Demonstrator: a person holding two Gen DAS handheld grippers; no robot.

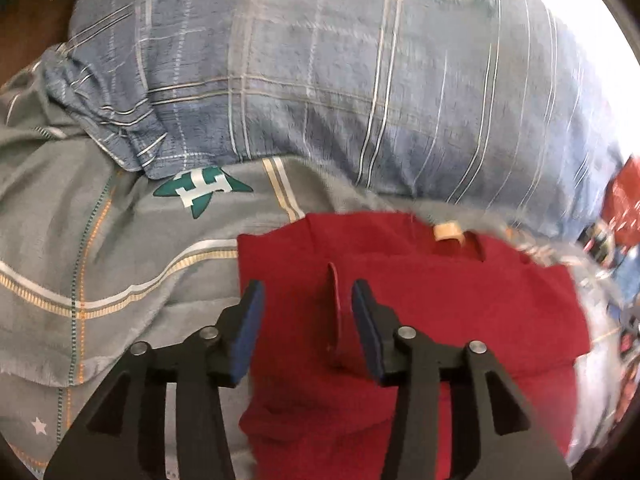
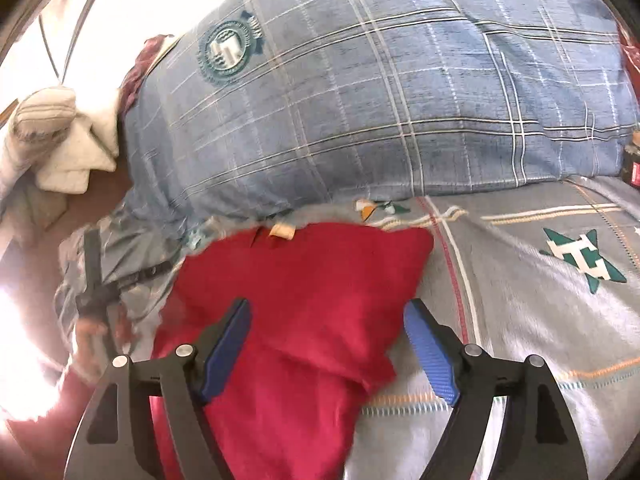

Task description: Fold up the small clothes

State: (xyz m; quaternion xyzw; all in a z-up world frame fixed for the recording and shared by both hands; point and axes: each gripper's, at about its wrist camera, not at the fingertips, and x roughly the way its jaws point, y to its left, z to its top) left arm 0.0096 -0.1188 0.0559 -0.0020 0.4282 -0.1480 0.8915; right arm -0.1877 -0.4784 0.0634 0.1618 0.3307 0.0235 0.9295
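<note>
- A red garment (image 1: pixel 404 320) lies on a grey bed sheet (image 1: pixel 100 280), its far edge close under a blue plaid pillow (image 1: pixel 340 80).
- In the left wrist view the left tool (image 1: pixel 308 328) hangs over the garment with its blue pads (image 1: pixel 250 332) apart; a raised ridge of red cloth stands between them and neither pad presses on it, so the tool is released.
- A small beige label (image 1: pixel 447 233) sits at the garment's far edge, next to a short slit in the cloth.
- In the right wrist view the right tool (image 2: pixel 328 352) is spread wide above the near right part of the same garment (image 2: pixel 304 300); its pads (image 2: pixel 430 354) grip nothing.
- There the garment is partly folded: one layer lies over another, and a pointed corner ends on the sheet (image 2: pixel 520 320) just inside the right pad.
- The sheet bears a green star with a white letter H (image 2: pixel 582 260), to the right of the garment.
- The pillow (image 2: pixel 380 100) carries a round green crest (image 2: pixel 226 54) near its far left corner.
- White folded cloths (image 2: pixel 68 152) lie far left, beside the pillow.
- At the left edge of the right wrist view a dark strap (image 2: pixel 94 276) and a blurred hand (image 2: pixel 92 340) show.
</note>
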